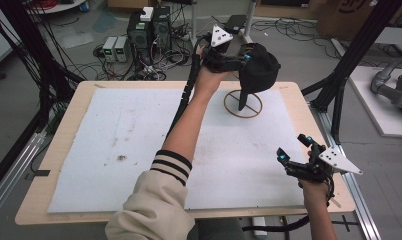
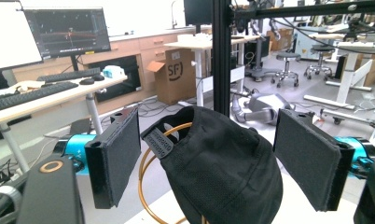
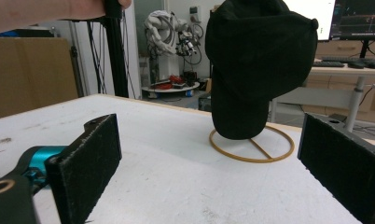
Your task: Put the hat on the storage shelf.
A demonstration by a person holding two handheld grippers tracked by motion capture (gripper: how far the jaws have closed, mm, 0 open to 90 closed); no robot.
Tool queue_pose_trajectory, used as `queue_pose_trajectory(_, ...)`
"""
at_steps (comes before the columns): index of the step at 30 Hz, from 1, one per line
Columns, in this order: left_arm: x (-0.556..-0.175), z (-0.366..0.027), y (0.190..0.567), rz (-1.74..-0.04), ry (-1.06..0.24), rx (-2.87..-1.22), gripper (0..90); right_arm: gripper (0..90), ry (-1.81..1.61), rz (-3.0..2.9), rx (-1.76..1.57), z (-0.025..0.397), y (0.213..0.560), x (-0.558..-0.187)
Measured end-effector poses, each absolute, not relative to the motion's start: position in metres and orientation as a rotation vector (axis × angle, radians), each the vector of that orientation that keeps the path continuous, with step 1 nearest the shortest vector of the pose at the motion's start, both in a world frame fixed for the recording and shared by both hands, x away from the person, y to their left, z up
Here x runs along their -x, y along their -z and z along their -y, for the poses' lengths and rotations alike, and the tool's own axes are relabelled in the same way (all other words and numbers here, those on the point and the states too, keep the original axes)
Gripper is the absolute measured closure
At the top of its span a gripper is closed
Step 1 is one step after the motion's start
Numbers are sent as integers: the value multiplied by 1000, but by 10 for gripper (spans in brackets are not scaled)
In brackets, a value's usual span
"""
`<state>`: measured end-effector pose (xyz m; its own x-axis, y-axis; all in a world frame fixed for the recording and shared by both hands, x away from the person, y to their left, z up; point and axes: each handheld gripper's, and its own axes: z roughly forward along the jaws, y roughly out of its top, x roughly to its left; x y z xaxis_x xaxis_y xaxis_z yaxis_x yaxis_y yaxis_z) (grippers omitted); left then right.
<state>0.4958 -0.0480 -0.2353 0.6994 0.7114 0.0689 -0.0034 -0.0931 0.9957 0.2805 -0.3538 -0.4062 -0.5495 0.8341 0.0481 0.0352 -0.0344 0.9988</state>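
Left gripper raised at the table's far edge, jaws spread wide, nothing clamped. Black cap right ahead of it, between the two pads in the left gripper view but apart from both; rear strap and mesh turned toward the camera. Cap perched on a thin wooden hoop stand, its ring base flat on the white mat just below the gripper. Golden hoop curving up under the cap on the left pad's side.

Right gripper low over the mat's near right corner, jaws also wide apart and empty. Cap well ahead of it, centred between its pads, brim hanging down over the ring.
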Motion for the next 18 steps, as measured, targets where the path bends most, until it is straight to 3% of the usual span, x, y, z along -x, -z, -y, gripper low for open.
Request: queue_pose_trajectory(18,-460,-21,229,-592,-703,-1515,185,55,-1670,-1636,-904,342,405,-280)
